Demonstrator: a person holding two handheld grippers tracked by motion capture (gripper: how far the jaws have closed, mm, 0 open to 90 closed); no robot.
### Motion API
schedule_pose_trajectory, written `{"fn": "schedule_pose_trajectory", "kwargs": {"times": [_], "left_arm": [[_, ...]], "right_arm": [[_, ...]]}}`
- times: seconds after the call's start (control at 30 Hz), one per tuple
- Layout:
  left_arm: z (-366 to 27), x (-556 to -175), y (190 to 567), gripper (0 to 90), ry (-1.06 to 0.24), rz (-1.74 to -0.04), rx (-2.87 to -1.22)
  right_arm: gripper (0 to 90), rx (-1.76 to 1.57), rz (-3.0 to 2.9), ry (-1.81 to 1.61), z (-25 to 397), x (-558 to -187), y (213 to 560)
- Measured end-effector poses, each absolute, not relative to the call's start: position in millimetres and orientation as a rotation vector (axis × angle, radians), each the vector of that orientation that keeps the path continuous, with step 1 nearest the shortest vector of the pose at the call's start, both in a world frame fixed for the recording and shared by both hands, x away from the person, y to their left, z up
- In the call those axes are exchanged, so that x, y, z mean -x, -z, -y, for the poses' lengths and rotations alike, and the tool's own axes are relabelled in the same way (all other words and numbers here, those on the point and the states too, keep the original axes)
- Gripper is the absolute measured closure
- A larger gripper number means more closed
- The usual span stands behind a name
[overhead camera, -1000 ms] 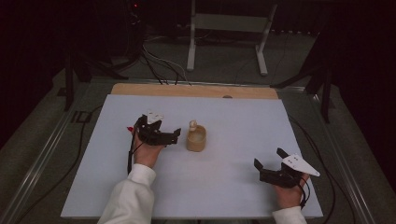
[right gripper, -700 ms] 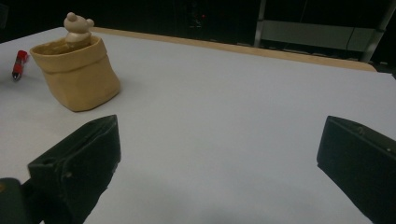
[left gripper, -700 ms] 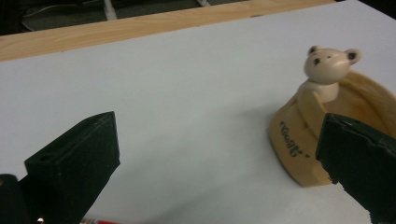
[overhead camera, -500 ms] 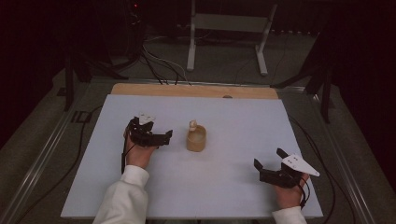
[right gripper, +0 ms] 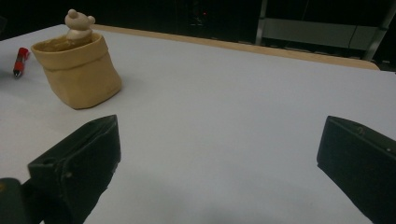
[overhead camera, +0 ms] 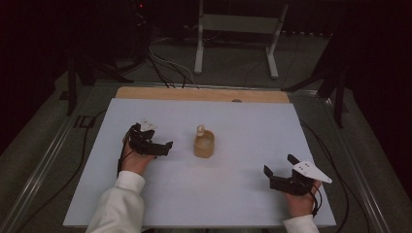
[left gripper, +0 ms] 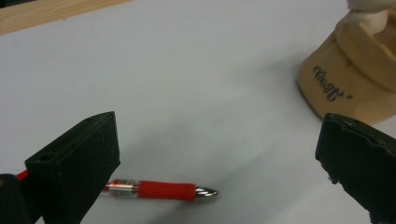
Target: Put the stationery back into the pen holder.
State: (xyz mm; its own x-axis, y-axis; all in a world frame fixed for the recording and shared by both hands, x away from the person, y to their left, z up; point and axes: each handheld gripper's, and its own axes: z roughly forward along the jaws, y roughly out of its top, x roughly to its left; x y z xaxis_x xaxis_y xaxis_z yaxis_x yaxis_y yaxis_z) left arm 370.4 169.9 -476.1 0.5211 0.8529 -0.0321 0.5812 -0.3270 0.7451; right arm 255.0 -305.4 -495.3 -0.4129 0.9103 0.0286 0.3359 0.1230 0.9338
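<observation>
Jaws spread wide, the left gripper [left gripper: 219,154] hangs over the red pen [left gripper: 161,190], lower frame, ready to pinch; right gripper [overhead camera: 283,175] idles open.

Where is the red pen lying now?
In the left gripper view the pen lies flat on the white table, between the open left hand-held gripper jaws, left of the tan pot.

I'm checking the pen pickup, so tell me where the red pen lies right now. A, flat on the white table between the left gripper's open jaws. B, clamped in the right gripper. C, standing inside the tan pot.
A: the red pen lies flat on the white table between the open left gripper jaws, apart from the tan pot.
</observation>
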Motion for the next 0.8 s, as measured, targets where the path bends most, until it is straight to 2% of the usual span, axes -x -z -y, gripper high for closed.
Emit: {"fn": "schedule_pose_trajectory", "kwargs": {"times": [0.2,0.37,0.47,0.8], "left_arm": [[-180,-374,477,0.4,-0.475,-1.191,-2.048],[-183,-375,484,0.4,-0.521,-1.303,-2.032],[-183,-373,497,0.4,-0.544,-1.423,-1.95],[-169,-375,512,0.4,-0.544,-1.533,-1.971]], "right_arm": [[0.0,-1.204,-1.828,-1.283,306,-255,495],[0.0,-1.202,-1.831,-1.282,305,-255,495],[0.0,-1.202,-1.832,-1.281,305,-255,495],[0.0,-1.207,-1.828,-1.281,306,-255,495]]}}
